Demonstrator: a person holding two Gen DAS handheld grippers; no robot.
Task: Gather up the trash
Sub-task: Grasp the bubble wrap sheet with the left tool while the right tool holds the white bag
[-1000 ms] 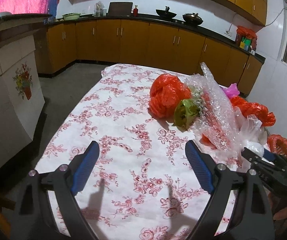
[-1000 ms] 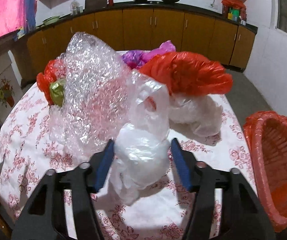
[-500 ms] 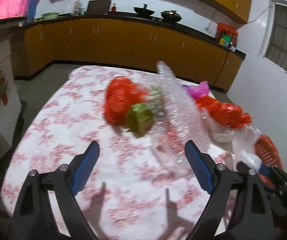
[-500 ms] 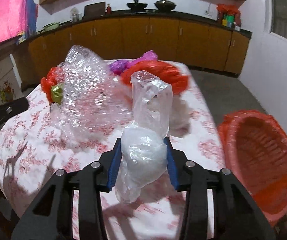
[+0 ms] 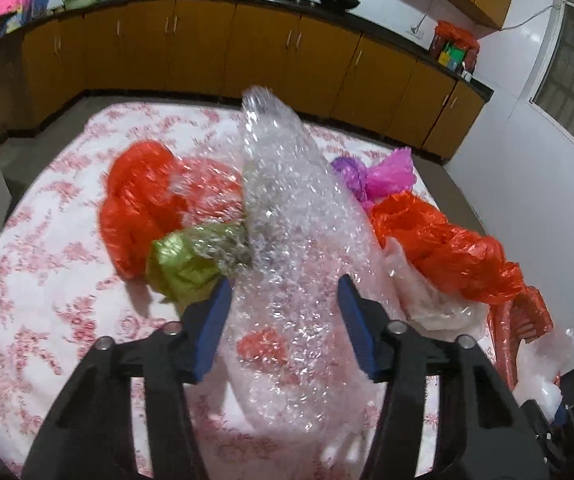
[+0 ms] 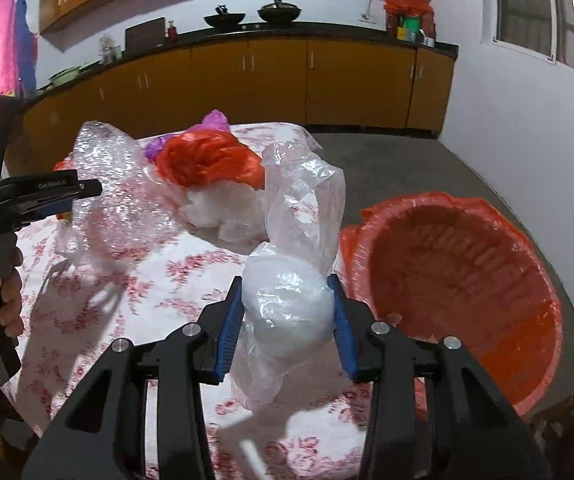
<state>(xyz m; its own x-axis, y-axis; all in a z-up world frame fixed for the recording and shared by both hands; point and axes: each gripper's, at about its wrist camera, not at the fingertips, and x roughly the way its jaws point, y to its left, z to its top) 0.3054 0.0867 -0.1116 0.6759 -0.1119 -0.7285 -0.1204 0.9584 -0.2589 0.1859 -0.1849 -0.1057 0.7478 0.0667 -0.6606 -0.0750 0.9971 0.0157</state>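
Crumpled bubble wrap [image 5: 287,208] lies on the floral tablecloth [image 5: 47,280] and fills the gap of my left gripper [image 5: 283,296]. Its jaws are closing and both blue pads touch the wrap. From the right wrist view, that gripper [image 6: 83,188] reaches into the wrap [image 6: 107,184] from the left. My right gripper [image 6: 287,300] is shut on a clear plastic bag [image 6: 299,208], held above the table's right edge. A red-lined basket [image 6: 467,280] stands just to its right, with nothing showing in it.
More trash lies on the table: a red bag [image 5: 139,208], a green foil wrapper [image 5: 183,264], a purple bag [image 5: 379,172], a second red bag [image 5: 447,248] over white plastic [image 6: 223,208]. Kitchen cabinets [image 5: 287,60] line the far wall. A person's hand [image 6: 7,296] holds the left gripper's handle.
My left gripper moved right across the table to the bubble wrap and its jaws narrowed around it. My right gripper closed on the clear bag and carried it right, toward the basket.
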